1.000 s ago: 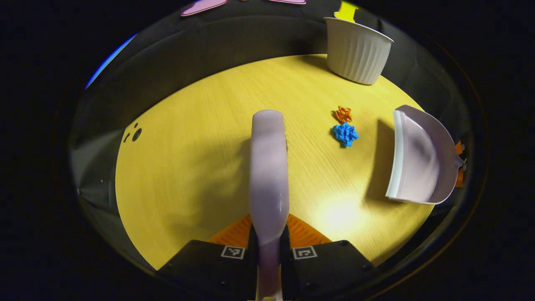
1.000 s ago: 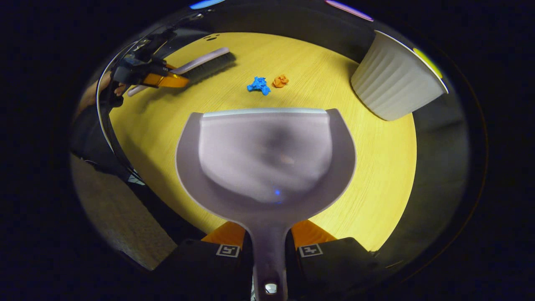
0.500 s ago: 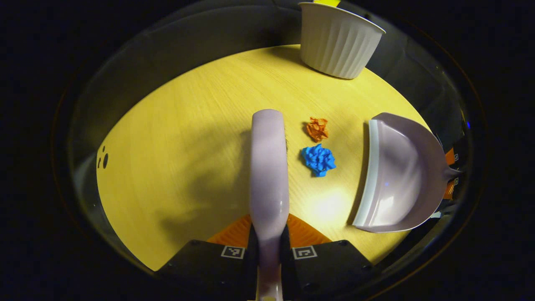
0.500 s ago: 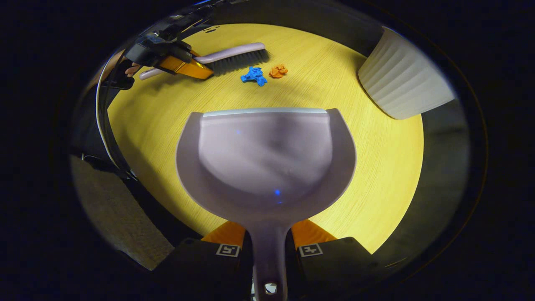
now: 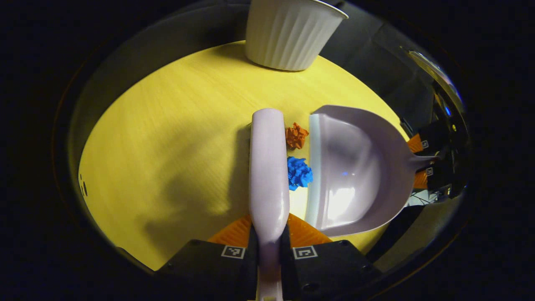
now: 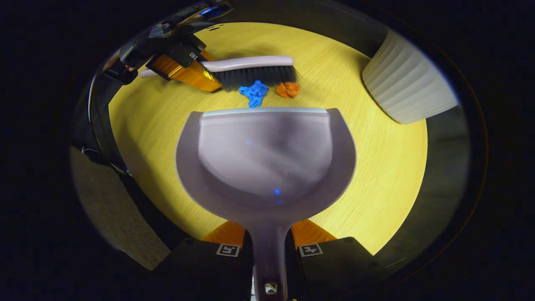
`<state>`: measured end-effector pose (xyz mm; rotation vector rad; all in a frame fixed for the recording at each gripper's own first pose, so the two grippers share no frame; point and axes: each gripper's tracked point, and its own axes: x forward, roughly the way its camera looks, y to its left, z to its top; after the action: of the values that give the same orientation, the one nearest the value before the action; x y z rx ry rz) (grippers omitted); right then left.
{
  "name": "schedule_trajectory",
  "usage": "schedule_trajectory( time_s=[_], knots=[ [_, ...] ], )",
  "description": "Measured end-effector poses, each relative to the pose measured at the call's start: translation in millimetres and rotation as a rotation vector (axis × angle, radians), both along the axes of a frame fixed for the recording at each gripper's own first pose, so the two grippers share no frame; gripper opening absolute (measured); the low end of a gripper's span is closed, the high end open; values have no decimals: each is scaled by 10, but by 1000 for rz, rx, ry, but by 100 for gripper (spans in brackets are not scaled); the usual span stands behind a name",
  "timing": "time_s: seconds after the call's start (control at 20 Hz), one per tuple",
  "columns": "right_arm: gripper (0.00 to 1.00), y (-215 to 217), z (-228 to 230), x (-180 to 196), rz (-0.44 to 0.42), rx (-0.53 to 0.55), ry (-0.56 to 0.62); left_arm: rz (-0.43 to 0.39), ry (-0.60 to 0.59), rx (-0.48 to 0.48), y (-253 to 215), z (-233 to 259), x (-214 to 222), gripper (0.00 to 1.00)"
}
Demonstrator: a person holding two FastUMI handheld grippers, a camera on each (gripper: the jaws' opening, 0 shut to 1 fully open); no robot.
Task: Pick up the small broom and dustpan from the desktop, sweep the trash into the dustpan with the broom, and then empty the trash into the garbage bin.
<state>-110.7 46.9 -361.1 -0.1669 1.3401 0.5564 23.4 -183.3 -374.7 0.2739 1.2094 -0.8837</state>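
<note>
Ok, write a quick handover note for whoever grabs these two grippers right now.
Left gripper: shut on the small broom handle; bristles sit just behind the trash.
Right gripper: shut on the dustpan handle; its front lip faces the broom.
Blue paper wad lies at the lip; orange paper wad is between bristles and lip, nearer the bin side. Neither is in the pan.
White ribbed garbage bin stands on the yellow desktop.
Done: both tools picked up, trash bracketed.
Left: sweep both wads in, tip into bin.
</note>
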Motion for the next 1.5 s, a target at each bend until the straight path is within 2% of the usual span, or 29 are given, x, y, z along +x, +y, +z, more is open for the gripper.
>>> schedule_trajectory(
  time_s=[0.25,0.3,0.35,0.4,0.5,0.55,0.7,0.75,0.8,0.95,1.2,1.45,1.5],
  knots=[
    [39,36,-34,4,-12,11,-31,-70,69,-78,-200,112,-285,27],
    [36,34,-43,10,-19,8,-46,-66,65,-86,-200,140,-285,27],
    [39,30,-52,1,-28,3,-59,-56,49,-88,-193,170,-271,27],
    [36,22,-85,-10,-41,3,-67,-44,24,-91,-184,207,-260,27],
    [39,11,-183,-34,-80,7,-74,-13,-24,-99,-143,324,-235,27],
    [39,-10,-246,-48,-104,9,-77,5,-48,-103,-97,407,-231,25],
    [36,-99,-367,-81,-192,6,-75,74,-117,-94,81,532,-292,27],
    [39,-139,-391,-106,-228,6,-76,106,-151,-81,145,549,-247,27],
    [36,-167,-402,-110,-264,6,-75,135,-192,-65,248,581,-204,27],
    [39,-138,-303,-37,-364,-11,-77,206,-266,-36,512,651,-190,26],
    [36,-216,-55,114,-506,-39,-110,270,-242,-23,639,558,-231,27],
    [36,-256,92,203,-643,-52,-179,286,-220,-28,688,429,-260,27],
    [39,-266,64,206,-662,-53,-194,289,-215,-30,693,427,-243,27]
  ],
)
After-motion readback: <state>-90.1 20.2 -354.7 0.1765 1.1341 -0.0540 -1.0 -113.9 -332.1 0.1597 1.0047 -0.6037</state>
